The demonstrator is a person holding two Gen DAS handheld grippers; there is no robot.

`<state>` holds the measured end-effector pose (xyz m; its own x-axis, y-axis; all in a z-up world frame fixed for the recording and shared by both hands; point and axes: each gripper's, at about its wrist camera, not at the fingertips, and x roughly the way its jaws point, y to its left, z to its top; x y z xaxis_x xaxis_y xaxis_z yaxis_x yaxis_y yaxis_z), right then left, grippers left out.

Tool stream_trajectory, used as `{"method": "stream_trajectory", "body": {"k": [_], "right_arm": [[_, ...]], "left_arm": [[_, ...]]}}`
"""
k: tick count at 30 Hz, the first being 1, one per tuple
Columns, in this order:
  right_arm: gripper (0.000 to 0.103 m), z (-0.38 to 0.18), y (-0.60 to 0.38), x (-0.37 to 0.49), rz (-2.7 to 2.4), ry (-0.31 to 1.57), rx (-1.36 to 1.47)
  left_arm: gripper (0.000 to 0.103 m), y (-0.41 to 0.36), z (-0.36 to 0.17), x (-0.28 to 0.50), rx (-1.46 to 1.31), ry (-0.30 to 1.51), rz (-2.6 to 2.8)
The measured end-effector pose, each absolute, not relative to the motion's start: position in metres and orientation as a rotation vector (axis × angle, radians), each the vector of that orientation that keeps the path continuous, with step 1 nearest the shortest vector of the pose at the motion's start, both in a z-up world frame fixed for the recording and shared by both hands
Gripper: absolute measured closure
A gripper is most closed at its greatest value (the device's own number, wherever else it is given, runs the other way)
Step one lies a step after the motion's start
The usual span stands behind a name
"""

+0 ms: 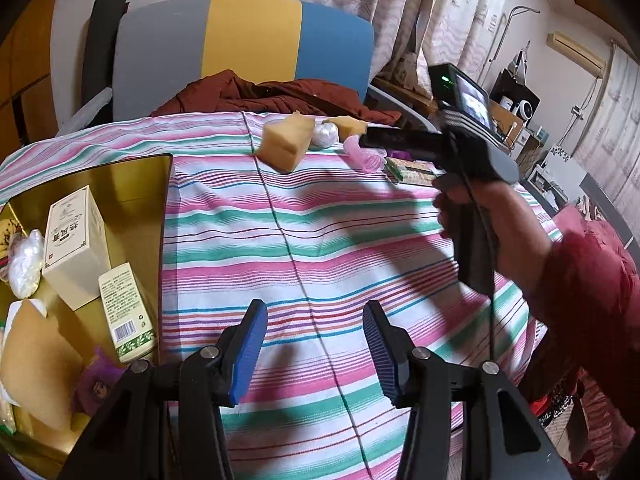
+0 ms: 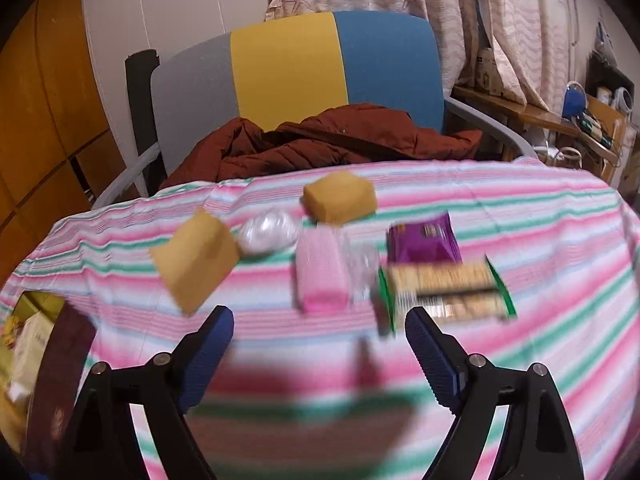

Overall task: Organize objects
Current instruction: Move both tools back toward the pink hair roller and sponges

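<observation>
On the cream box [image 1: 76, 246] in the gold tray [image 1: 132, 184] at the surface's [image 1: 320, 240] left edge, the characters are too small to read; the pale green box [image 1: 127, 312] beside it shows a barcode. Both grippers gape, holding nothing: the left gripper [image 1: 316, 350] over bare cloth, the right gripper [image 2: 320, 356] just short of the blurred cracker pack [image 2: 444, 290], pink roll [image 2: 320, 270] and sponges [image 2: 196, 260] near the far edge.

Black angular arms with round silver screws are seen on the left gripper [image 1: 315, 354], tipped by ribbed blue pads [image 1: 249, 354]. The same black frame, screws and blue pads are shown on the right gripper [image 2: 319, 360]. A bare-skinned hand [image 1: 492, 224], a fuzzy red sleeve [image 1: 588, 292] and a thin black cable [image 1: 486, 264] are visible.
</observation>
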<state>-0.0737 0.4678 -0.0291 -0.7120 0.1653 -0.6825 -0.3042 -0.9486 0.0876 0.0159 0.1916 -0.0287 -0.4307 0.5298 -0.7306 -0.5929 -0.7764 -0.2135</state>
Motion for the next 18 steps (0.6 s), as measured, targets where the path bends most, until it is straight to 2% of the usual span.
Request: {"method": "stream_trajectory", "body": {"k": [7,12,15,18], "right_arm": [[0.015,-0.045,0.487,-0.121,2.642,0.3,-1.111],[0.02,-0.058,0.489,-0.124,2.647,0.3,-1.12],[0.039,-0.059,0.487,-0.123,2.674,0.295,-1.124],[0.04,-0.06,0.486,-0.121,2.688,0.31,-1.115]], "left_arm": [[0.053,0.199,-0.028,0.0,-1.118,0.117,2.21],[0.053,0.213,-0.023,-0.018,-1.107,0.147,2.214],[0.053,0.227,-0.021,-0.032,-1.109,0.169,2.202],[0.053,0.244,-0.021,-0.048,-1.104,0.215,2.21]]}}
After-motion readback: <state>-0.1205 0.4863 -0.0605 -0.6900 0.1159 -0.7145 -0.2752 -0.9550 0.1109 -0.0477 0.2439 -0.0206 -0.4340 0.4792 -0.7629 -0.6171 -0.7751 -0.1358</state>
